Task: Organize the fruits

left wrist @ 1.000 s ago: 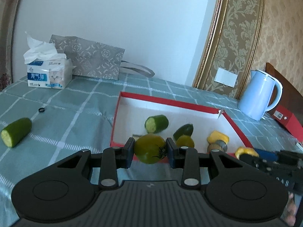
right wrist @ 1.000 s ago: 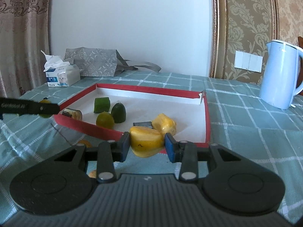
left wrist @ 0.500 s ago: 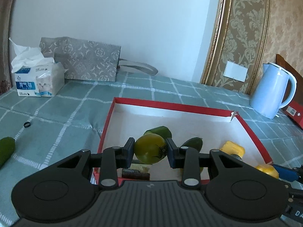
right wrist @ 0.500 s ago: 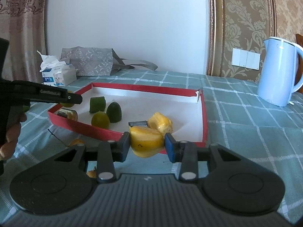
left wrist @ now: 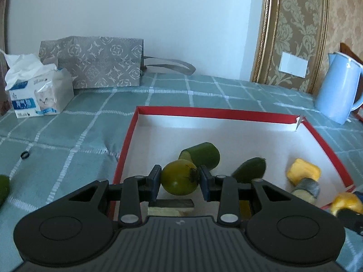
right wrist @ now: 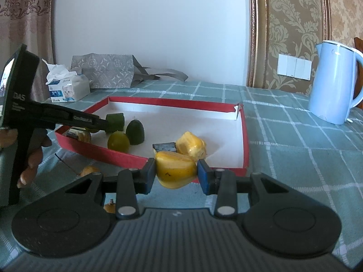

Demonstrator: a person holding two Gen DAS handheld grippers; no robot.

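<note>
Already the red box (left wrist: 226, 113) on the tabletop (left wrist: 68, 136) holds several green and yellow pieces. More wait outside. Over it, the left claw (left wrist: 180, 180) squeezes a green tomato (left wrist: 179, 178). Near its front edge, the right claw (right wrist: 177, 173) squeezes a yellow piece (right wrist: 175, 170).

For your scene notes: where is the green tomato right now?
In the left wrist view, the green tomato sits clamped in the left gripper, above the red tray, just before a cucumber piece.
</note>
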